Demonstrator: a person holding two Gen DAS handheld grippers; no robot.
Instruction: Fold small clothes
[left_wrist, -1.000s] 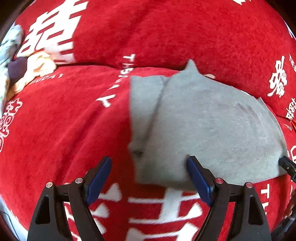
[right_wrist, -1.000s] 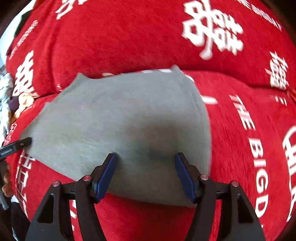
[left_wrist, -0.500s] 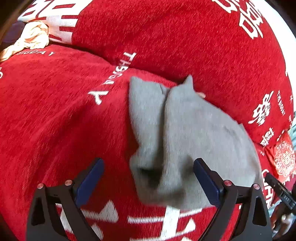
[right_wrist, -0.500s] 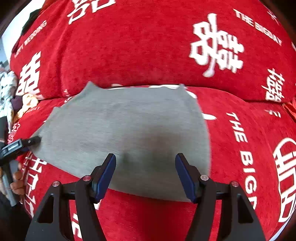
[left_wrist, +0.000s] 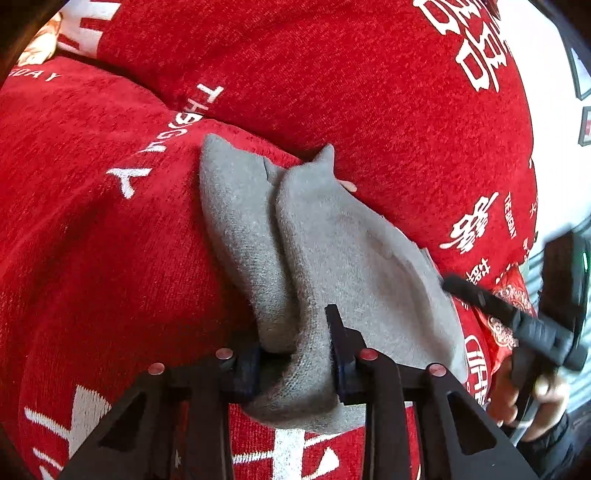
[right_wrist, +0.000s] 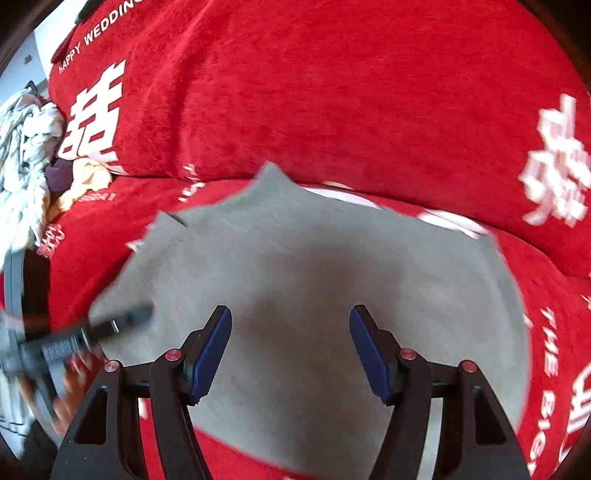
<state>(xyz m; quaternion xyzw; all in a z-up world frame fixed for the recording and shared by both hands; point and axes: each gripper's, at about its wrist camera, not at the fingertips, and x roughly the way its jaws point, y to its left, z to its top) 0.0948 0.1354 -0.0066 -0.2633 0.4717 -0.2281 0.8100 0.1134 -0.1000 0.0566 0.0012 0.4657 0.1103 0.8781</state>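
- Nearest the left wrist camera, the left gripper (left_wrist: 293, 354) had a bunched fold of the grey garment (left_wrist: 332, 251) between its blue pads, and its jaws were closing; the pads pressed the cloth on both sides.
- From that pinch the garment rose in two soft ridges running away from the camera, with a crease between them.
- In the right wrist view, the right gripper (right_wrist: 290, 345) hung with its jaws spread wide over the grey garment (right_wrist: 332, 280). Nothing sat between its pads, and I could not tell whether the tips touched the cloth.
- Under it the garment lay mostly flat, with a dark shadow in the middle and a small pointed corner at its far edge.
- The garment rested on the seat of a sofa under a red cover (right_wrist: 332, 92) printed with white characters and English lettering.
- At the left edge of the right wrist view, the other hand-held tool showed as a blurred dark bar over the garment's near-left edge, with the person's hand (right_wrist: 70, 391) behind it.
- At the right edge of the left wrist view, a hand (left_wrist: 535, 402) gripped the right tool's handle.
- Farthest off, at the sofa's left end, lay a heap of pale clothes (right_wrist: 26, 147).
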